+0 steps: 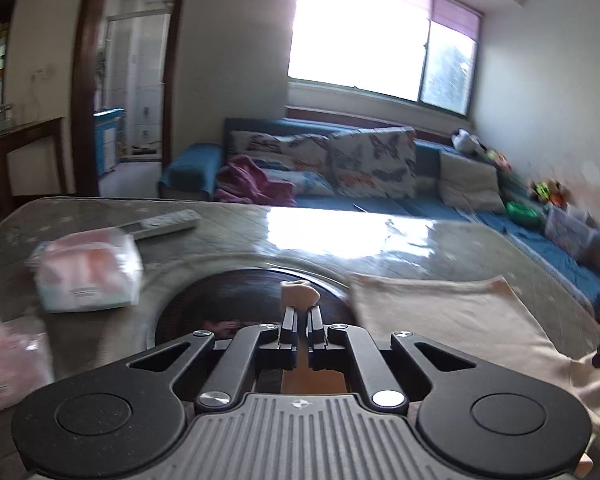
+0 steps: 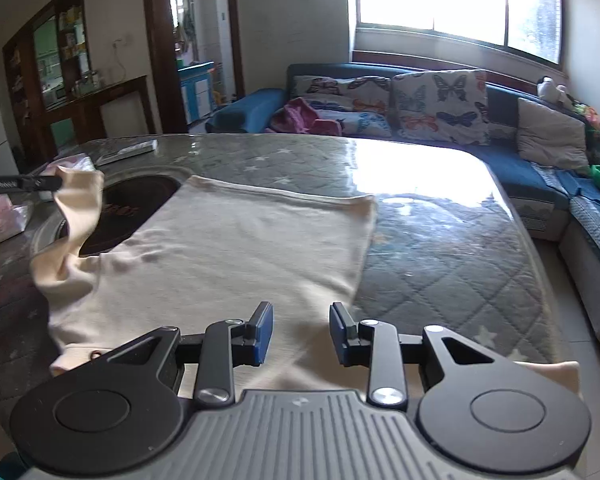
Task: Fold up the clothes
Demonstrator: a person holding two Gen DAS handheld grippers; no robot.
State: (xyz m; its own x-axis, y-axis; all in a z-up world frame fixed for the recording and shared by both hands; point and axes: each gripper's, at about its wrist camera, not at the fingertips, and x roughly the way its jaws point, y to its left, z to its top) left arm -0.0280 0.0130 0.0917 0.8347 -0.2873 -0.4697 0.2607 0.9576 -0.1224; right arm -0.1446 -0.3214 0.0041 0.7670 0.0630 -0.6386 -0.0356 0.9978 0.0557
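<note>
— Why's that sleeve (image 2: 80, 200) lifted off the surface (image 2: 440, 240)?

— To fold it inward, I'd guess. The left gripper (image 1: 300, 312) has its jaws clamped tight on the cuff.

— And the right gripper (image 2: 300, 334)?

— Jaws partly open, gripping nothing, hovering over the cream shirt (image 2: 240, 248) spread flat just ahead of them.

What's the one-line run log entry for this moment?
left gripper: shut on cream shirt sleeve, lifted | right gripper: open, empty, above shirt | shirt body: flat on table | stage: sleeve fold
</note>
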